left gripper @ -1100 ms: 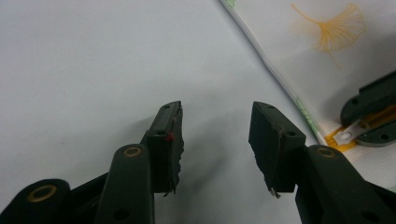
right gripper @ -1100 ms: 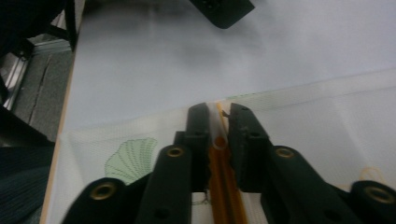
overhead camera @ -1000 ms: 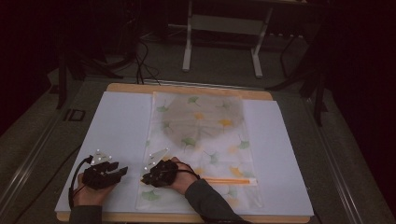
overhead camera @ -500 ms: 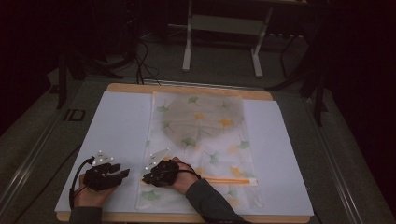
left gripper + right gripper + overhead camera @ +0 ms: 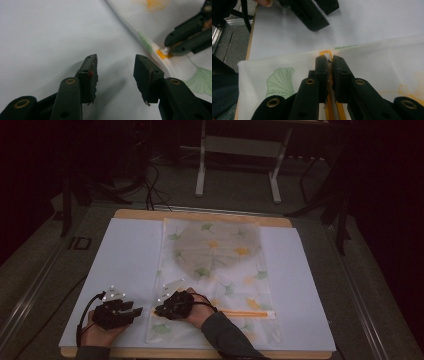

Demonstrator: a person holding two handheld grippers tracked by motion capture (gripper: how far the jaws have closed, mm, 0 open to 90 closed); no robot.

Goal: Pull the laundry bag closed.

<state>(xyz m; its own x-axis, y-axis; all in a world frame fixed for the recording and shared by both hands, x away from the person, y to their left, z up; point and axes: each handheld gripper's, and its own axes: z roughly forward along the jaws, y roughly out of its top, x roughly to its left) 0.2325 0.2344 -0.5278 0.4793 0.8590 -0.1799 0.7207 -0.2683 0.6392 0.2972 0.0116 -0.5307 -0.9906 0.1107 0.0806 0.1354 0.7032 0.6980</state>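
A white mesh bag (image 5: pixel 215 265) printed with green and yellow leaves lies flat on a white sheet (image 5: pixel 125 255). An orange zipper (image 5: pixel 247 314) runs across its near end. My right gripper (image 5: pixel 159 311) is shut on the zipper pull (image 5: pixel 325 53) at the bag's left edge, jaws (image 5: pixel 329 61) pressed together over the orange tape. My left gripper (image 5: pixel 137 312) rests just left of the bag, open (image 5: pixel 115 72) over bare white sheet with nothing between its fingers. In the left gripper view the right gripper (image 5: pixel 170 46) pinches the pull (image 5: pixel 163 52).
A dim grey rounded shape (image 5: pixel 215 245) shows through the far half of the bag. The wooden table edge (image 5: pixel 200 353) runs along the front. A metal stand (image 5: pixel 240 150) and cables lie on the dark floor beyond the table.
My left gripper has edged slightly right toward the bag's edge. The right gripper stays shut at the zipper's left end.
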